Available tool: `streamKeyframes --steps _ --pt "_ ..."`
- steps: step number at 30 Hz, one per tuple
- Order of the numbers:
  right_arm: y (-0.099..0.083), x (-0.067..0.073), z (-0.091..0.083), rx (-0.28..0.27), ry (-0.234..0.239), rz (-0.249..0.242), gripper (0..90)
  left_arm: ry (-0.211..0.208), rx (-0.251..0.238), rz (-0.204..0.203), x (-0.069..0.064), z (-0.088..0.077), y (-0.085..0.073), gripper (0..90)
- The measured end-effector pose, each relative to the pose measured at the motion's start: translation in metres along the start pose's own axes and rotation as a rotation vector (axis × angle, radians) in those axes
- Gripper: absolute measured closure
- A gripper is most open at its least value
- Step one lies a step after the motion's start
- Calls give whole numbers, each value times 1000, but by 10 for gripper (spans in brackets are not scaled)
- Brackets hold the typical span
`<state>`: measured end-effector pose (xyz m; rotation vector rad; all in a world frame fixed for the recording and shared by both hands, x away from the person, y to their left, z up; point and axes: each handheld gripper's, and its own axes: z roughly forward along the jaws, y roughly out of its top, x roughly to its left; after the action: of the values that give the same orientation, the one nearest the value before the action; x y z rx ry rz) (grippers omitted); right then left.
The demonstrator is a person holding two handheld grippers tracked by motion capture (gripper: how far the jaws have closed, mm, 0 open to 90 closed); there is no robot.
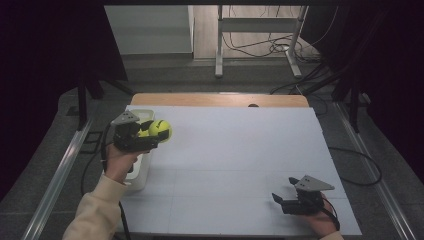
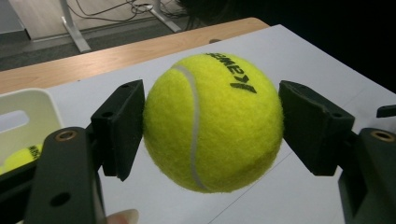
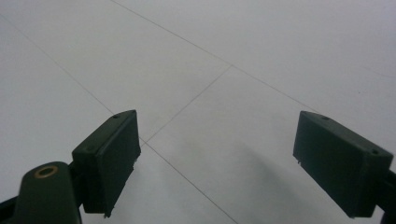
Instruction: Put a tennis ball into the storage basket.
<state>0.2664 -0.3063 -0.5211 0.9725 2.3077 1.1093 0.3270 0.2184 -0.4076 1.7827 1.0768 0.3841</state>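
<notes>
My left gripper (image 1: pixel 156 132) is shut on a yellow tennis ball (image 1: pixel 160 130), held above the left part of the white table (image 1: pixel 235 160), just right of a white bin (image 1: pixel 142 167). In the left gripper view both black pads (image 2: pixel 122 128) press the ball (image 2: pixel 212 122) from either side. Another yellow ball (image 2: pixel 21 157) lies inside the bin (image 2: pixel 28 112). My right gripper (image 1: pixel 281 199) rests near the front right of the table, jaws apart, with nothing between its pads (image 3: pixel 109 156) above the bare white surface (image 3: pixel 224 70).
The white bin stands at the table's left edge, under my left hand. A wooden strip (image 1: pixel 220 99) runs along the far edge. Beyond it are a metal frame (image 1: pixel 260 35) and loose cables (image 1: pixel 272 47) on the floor.
</notes>
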Motion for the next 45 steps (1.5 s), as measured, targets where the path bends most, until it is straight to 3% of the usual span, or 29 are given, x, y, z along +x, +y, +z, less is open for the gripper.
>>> streamKeyframes --steps 45 --pt "0 0 1 5 1 0 149 169 1 -91 53 -32 -11 267"
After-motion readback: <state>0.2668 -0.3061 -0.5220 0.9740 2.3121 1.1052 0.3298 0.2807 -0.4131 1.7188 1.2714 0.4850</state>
